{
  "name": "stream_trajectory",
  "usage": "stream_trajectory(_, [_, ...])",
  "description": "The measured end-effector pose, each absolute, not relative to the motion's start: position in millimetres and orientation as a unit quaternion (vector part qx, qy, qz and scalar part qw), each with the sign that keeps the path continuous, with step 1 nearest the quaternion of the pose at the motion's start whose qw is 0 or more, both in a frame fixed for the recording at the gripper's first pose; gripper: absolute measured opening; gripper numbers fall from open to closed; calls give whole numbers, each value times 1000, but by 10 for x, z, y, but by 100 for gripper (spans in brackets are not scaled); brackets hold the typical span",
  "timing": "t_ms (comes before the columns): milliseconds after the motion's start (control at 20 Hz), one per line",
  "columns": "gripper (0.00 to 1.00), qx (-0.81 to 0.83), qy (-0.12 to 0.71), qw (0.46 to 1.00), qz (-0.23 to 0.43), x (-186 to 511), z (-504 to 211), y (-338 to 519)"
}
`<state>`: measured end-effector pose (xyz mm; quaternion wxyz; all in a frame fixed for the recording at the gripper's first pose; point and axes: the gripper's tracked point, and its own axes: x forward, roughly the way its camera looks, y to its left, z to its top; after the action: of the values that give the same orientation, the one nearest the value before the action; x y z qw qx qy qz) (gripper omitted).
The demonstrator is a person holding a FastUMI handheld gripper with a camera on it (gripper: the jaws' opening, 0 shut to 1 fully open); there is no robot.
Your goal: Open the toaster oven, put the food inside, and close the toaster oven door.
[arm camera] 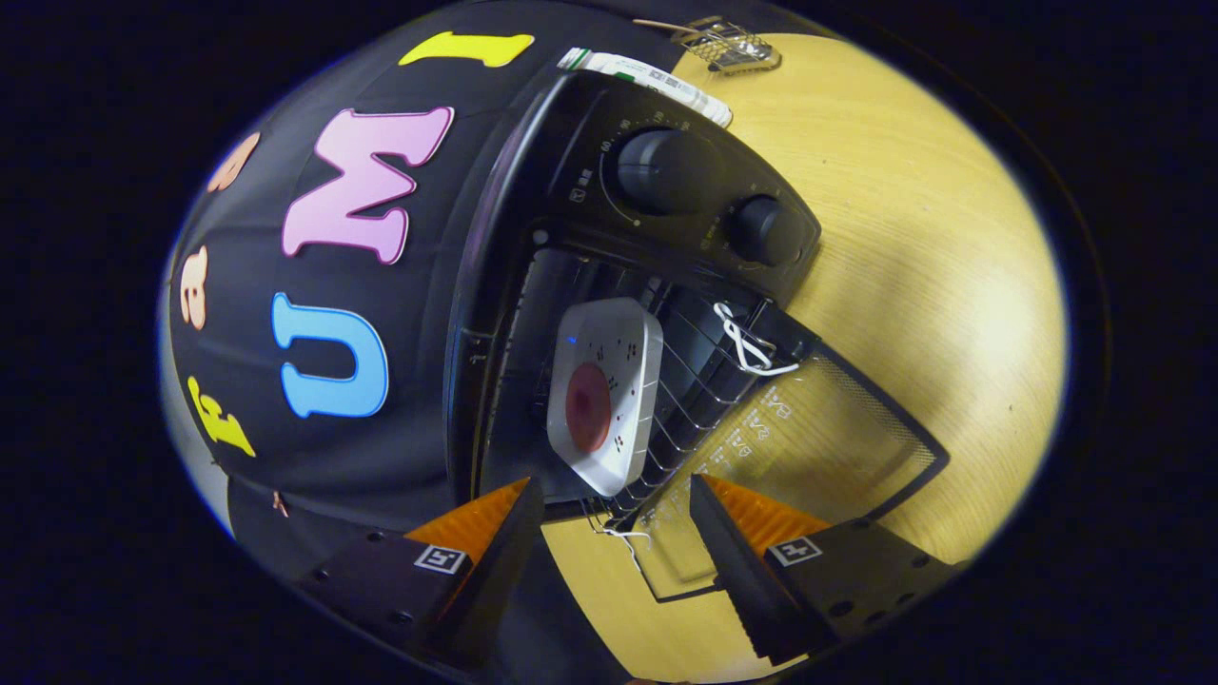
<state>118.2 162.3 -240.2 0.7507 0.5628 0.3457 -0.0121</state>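
The white plate (609,395) with the round red food (588,407) is sitting on the wire rack (685,400) inside the toaster oven (666,238), whose door (809,447) is lying open on the bench (933,238). I am holding my tongs (609,533) tilted sideways, released and gripping nothing, just before the opening.

The toaster oven (609,285) stands on the table (913,238) with its door (809,447) folded down open, the plate (609,390) with food (588,407) sits on the rack (690,390) inside, and the gripper (614,533), fingers apart, is just before the plate
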Motion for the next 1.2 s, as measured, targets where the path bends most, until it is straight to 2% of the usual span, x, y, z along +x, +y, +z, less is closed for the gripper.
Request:
stream_trajectory(550, [99,424,398,812,48,505,-2530,1722])
stream_trajectory(900, [99,221,405,882,93,238,-2674,1734])
stream_trajectory(1200, [99,79,437,891,97,16,-2900,1811])
